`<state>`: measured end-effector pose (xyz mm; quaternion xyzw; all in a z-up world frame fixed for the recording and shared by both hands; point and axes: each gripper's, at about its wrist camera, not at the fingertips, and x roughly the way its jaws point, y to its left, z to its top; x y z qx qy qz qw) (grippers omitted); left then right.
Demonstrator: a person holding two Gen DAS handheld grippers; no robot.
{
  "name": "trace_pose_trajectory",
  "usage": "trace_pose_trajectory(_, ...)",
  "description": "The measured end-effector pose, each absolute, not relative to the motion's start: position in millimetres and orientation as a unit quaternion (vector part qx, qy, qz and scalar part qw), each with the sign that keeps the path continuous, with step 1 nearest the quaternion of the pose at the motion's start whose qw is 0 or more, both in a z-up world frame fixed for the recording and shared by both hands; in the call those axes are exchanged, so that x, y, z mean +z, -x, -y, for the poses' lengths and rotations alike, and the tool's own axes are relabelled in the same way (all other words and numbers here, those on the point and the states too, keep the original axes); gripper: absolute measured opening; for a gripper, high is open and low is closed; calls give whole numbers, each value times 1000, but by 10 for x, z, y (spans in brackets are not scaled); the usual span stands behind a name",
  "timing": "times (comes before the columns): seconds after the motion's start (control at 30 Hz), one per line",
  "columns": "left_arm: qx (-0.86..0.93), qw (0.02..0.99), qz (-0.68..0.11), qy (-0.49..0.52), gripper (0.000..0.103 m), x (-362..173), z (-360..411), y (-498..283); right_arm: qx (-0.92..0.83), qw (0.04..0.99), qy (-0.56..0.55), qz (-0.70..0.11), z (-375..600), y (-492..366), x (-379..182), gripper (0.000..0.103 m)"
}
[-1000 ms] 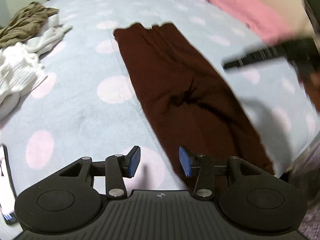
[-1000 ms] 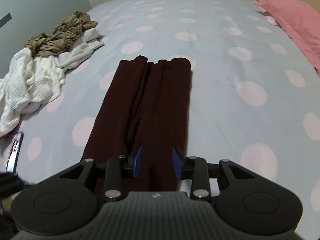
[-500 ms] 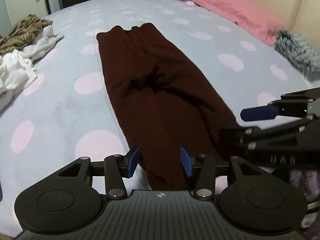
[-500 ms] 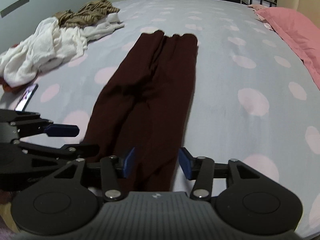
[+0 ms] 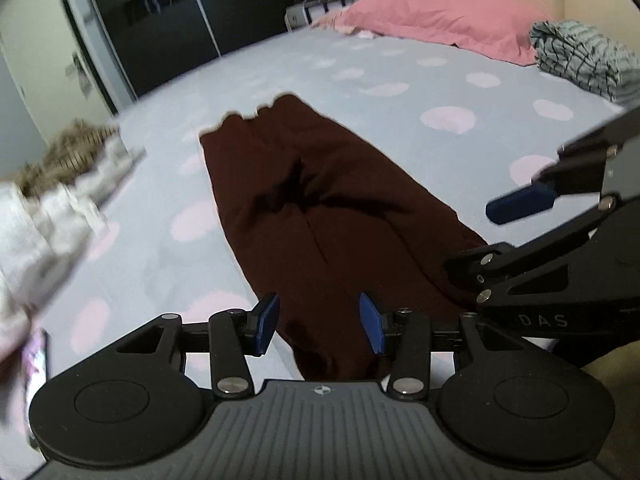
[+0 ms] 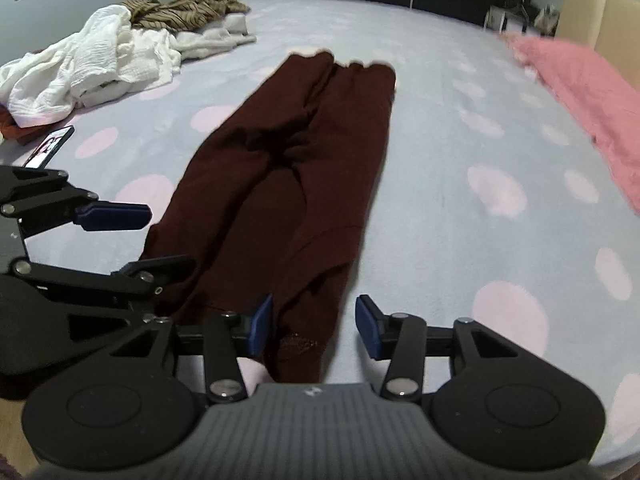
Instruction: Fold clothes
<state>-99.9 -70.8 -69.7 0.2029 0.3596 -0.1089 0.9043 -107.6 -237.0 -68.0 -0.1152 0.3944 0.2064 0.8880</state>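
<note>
Since a second ago both of your grippers have dropped and pulled back to the near end of the trousers [image 6: 280, 184]; the left view was looking down on the middle of the cloth, and the right gripper now shows beside it.

Bed [image 6: 460, 128]: spotted sheet, pink pillow [image 5: 440, 20] at the far side, a checked bundle [image 5: 580, 60] next to it. A white and striped pile [image 6: 120, 48] lies well apart to the left, with a phone [image 6: 50, 146] near it.

Trousers: dark maroon, laid long on the sheet as a narrow strip, far end squared off, creases bunched near the middle. They lie flat but not yet in a short packet.

Left gripper [image 5: 318, 324]: released, jaws wide, holding nothing, straddling the strip's near left edge. Right gripper [image 6: 314, 326]: likewise released and bare, over the near right part.

Judgement: you look set to take the near end. Pinch both corners at equal depth and catch every layer. Lift level, carry straight toward the far end, and line up the edges before you let go. Mind the middle creases; they may fold in crooked.
</note>
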Motion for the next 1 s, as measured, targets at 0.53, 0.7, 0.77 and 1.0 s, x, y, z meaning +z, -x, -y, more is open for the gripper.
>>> trace_pose_trajectory(0.53,-100,876,-444,-159,4,-748,338,812,201,875,100,-430,2488,990,-771,11)
trace_pose_trajectory(0.7,-106,859,-462,-194,4,-882,372,840,199,869,91,-445,2531,1003,-794,11)
trace_pose_trajectory(0.77,-108,857,-456,-215,4,-913,405,867,200,862,97,-456,2512,987,-869,11)
trace_pose_trajectory(1.0,-110,858,-462,-193,16,-794,329,883,204,859,92,-460,2556,1012,-793,15)
